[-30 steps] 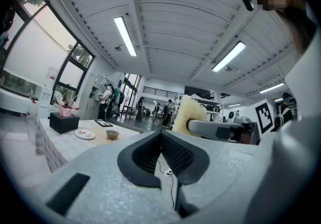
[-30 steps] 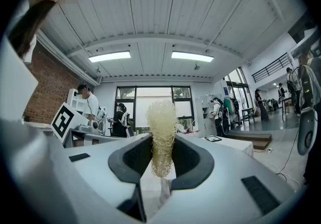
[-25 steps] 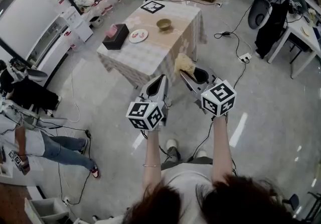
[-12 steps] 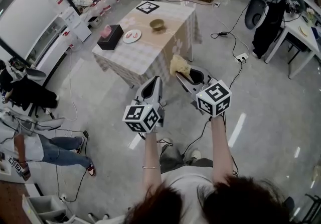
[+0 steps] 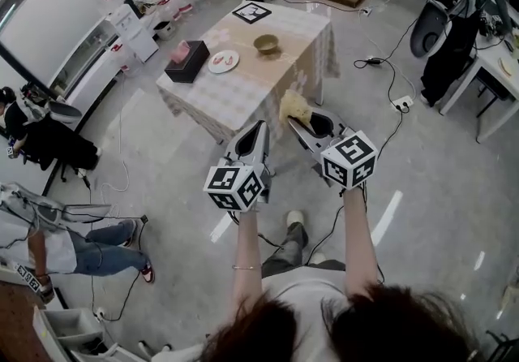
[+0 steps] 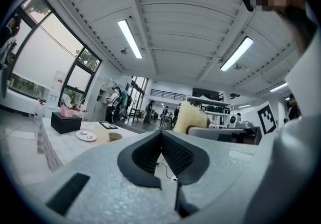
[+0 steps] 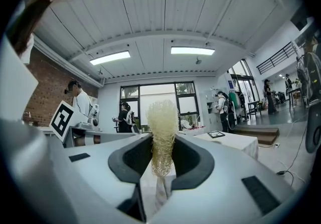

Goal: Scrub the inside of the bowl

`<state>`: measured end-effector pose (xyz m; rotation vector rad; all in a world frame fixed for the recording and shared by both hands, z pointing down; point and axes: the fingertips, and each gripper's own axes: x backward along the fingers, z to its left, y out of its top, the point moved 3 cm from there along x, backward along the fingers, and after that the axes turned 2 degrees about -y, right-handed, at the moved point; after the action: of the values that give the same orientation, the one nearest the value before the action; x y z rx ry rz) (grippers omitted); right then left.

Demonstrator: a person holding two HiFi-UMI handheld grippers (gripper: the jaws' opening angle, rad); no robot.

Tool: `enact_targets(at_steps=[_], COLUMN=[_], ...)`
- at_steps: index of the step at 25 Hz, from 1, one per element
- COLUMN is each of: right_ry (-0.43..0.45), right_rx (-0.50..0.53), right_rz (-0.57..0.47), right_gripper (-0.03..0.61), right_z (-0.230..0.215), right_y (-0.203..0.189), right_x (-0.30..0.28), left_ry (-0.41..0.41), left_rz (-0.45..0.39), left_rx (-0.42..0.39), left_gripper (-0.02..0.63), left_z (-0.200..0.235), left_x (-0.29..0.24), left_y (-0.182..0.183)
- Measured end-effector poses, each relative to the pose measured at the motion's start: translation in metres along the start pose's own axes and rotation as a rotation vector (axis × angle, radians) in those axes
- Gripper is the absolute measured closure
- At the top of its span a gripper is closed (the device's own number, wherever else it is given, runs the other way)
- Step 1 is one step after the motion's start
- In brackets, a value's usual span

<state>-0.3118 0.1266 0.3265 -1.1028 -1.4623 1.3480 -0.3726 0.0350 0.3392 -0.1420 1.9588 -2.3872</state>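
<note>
- At twelve o'clock in the head view, well beyond both grippers, the cloth-covered table [image 5: 243, 92] is standing on the grey floor
- The left gripper [image 5: 261, 127] is pointing toward the table, its jaws pressed together with nothing between them
- The right gripper [image 5: 297, 123] is pinching a yellow mesh scrubber [image 7: 161, 117], which is poking up past the jaw tips
- A black box [image 5: 186, 62] is sitting at the table's nine o'clock side, with a white plate [image 5: 223, 61] just beside it
- The bowl [image 5: 265, 43] is sitting upright at two o'clock from the plate, well apart from both grippers, so scrubbing is not yet beginning
- Nothing is bracing the bowl: a firm push with the scrubber is likely to be sending it skating across the cloth toward an edge, unless the left gripper is opening to steady the rim
- Only the scrubber's lower part is being gripped, so hard pressing may be folding it or dragging it out of the jaws
</note>
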Motion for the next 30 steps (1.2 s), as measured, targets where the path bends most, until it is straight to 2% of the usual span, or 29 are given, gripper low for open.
enact_targets(at_steps=[9,17,30], right_ry=[-0.013,-0.04,-0.083], right_rx=[-0.015,-0.016,-0.046], right_rz=[0.027,0.038,0.039], right_gripper=[0.483,0.483,0.483], right_z=[-0.055,-0.083,-0.113], right_y=[-0.004,-0.003,-0.012], right_x=[-0.058,-0.098,-0.122], left_ry=[-0.028,-0.057,-0.088], left_rz=[0.016,0.025,0.053], left_rx=[0.03,0.053,0.049], left_gripper=[0.603,0.602,0.603], left_z=[0.053,0.089,0.113], left_x=[-0.071,-0.106,-0.141], left_y=[0.003,0.005,0.0])
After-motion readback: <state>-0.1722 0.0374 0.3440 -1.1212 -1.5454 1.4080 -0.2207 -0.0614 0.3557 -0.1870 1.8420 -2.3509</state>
